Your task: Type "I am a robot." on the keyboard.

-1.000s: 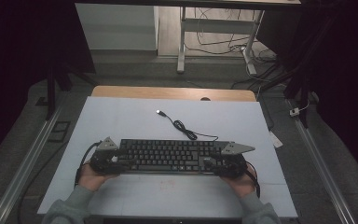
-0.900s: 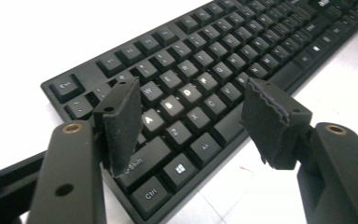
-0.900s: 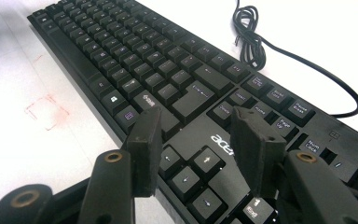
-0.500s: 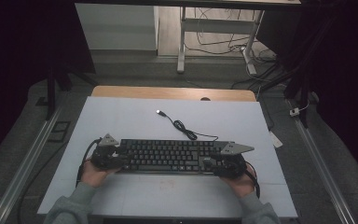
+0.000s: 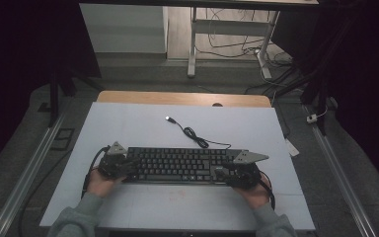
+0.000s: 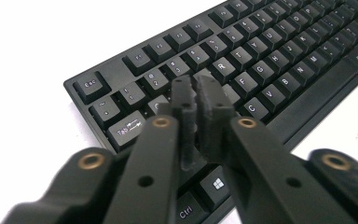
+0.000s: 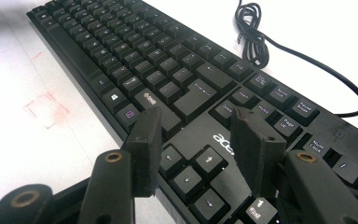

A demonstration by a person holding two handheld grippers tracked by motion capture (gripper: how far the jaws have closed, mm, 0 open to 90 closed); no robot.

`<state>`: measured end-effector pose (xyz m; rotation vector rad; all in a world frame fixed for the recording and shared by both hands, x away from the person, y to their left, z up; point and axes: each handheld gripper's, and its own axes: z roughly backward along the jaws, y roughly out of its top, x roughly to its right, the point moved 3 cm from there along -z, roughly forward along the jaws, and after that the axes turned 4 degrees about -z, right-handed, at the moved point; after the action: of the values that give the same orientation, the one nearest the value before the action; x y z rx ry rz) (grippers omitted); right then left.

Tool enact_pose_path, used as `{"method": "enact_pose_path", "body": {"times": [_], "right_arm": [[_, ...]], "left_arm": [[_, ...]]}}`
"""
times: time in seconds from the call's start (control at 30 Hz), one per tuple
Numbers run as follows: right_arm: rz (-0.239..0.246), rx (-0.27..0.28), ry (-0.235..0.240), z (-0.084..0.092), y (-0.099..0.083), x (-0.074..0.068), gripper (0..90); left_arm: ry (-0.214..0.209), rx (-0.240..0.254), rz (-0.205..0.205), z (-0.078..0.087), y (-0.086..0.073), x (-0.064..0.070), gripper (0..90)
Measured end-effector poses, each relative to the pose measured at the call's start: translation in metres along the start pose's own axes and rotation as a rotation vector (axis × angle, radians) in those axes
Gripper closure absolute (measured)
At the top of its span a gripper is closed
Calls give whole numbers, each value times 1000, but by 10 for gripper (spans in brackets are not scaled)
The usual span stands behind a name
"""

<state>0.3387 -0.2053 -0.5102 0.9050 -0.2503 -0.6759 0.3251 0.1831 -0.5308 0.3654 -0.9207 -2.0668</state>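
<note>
On the white table (image 5: 128, 123), we see:
Keyboard (image 5: 177, 164): flat near the front edge, between our hands.
Left gripper (image 6: 198, 100): jaws have just been closing, now together over the left-hand keys, gripping nothing.
Right gripper (image 7: 198, 140): jaws wide apart above the arrow keys, empty.
Cable (image 5: 192, 133): coiled behind the keyboard.

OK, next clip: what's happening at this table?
A person holds a hand-held gripper in each hand over a black keyboard on the white table. The left hand-held gripper has just closed its jaws, with nothing between them, and its tips hang above the keys near the left end. The right hand-held gripper stands open over the arrow keys. The keyboard's cable lies loose behind it, unplugged.
</note>
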Motion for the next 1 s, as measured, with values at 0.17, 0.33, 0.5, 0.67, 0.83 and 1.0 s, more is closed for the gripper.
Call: {"method": "enact_pose_path", "body": {"times": [0.17,0.33,0.5,0.67,0.83,1.0], "right_arm": [[-2,4,3,0,0,0,540],[-1,1,3,0,0,0,540],[1,-2,0,-1,0,0,539],[-1,0,3,-1,0,0,539],[1,-1,-1,0,0,0,539],[1,-2,-1,-1,0,0,539]], "left_arm": [[3,-22,-4,-7,0,0,890],[14,-44,-20,-11,-1,2,890],[30,-55,-23,-14,-1,1,889],[34,-62,-21,-16,-2,0,889],[32,-63,-18,-17,-2,0,889],[30,-63,-17,-18,-2,0,889]]}}
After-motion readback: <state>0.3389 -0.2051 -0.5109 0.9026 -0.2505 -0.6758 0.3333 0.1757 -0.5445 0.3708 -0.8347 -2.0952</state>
